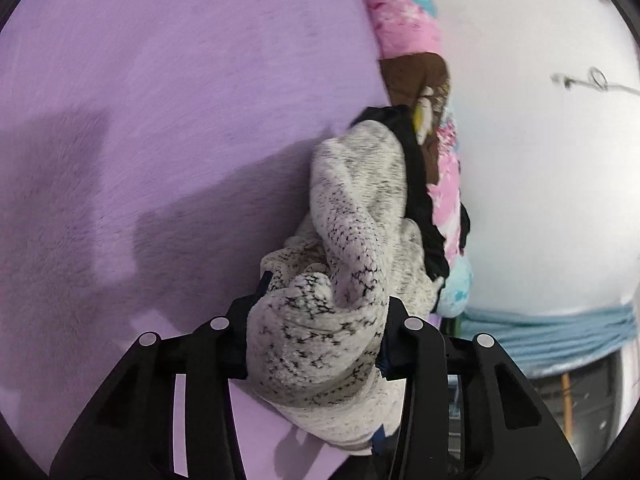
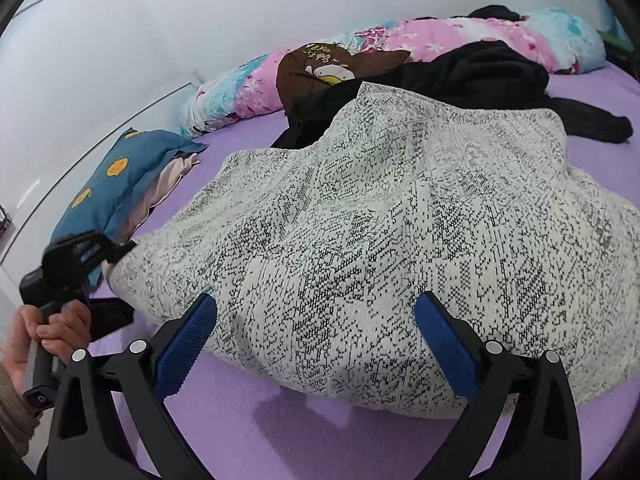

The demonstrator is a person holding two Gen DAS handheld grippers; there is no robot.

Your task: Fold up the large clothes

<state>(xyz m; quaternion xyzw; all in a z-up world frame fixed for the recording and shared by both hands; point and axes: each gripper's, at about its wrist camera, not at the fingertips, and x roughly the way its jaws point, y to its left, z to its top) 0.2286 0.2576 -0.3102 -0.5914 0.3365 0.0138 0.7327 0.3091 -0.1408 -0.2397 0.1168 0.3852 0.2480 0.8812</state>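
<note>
Right now the left hand-held gripper (image 1: 316, 344) is clamped on a bunched fold of the white-and-black knit sweater (image 2: 400, 240), jaws partly closed with the thick wad of fabric squeezed between the pads, and the fabric trails away from it as a twisted rope over the purple bed sheet (image 1: 160, 120). Seen from the right wrist, that same gripper sits at the sweater's left edge, gripped by a person's hand (image 2: 44, 332) with a beige sleeve cuff. Right hand-held gripper (image 2: 316, 344) stands wide open, blue pads (image 2: 188, 336) on either side of the sweater's near hem; whether they touch the knit I cannot tell, but they are not pressing on it. Sweater lies spread in a rumpled mound across the middle of the bed. Behind it, a black garment (image 2: 480, 76) partly under its far edge, a brown cushion with a cartoon print (image 2: 320, 68), and a long pink-and-blue floral bolster (image 2: 440, 36) along the white wall (image 2: 200, 8). Blue pillow with yellow spots (image 2: 116, 184) lies at the left, just beside the sweater.
</note>
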